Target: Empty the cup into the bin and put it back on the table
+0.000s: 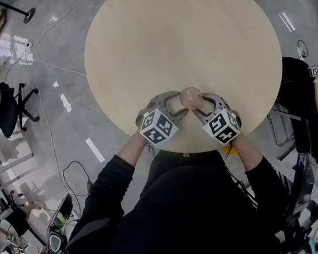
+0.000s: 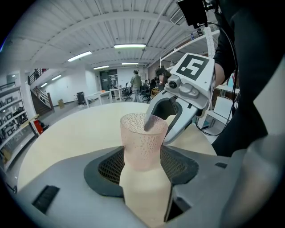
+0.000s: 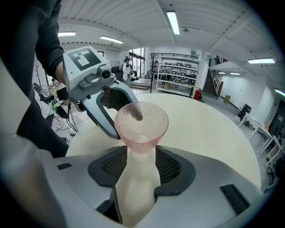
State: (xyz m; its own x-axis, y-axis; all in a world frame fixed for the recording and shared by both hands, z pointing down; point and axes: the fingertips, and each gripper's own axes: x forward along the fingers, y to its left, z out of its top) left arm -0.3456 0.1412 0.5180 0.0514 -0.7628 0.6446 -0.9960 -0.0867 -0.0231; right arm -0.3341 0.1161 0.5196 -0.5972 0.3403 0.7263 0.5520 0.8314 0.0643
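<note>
Left tool (image 1: 177, 104) and right tool (image 1: 204, 105) on the cup (image 1: 191, 96) — upright, mouth up.

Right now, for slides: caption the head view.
Left gripper and right gripper clasp a pink cup at the table's near edge.

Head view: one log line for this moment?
cup: upright, looks empty, over table near edge | left gripper: jaws on cup | right gripper: jaws on cup
</note>
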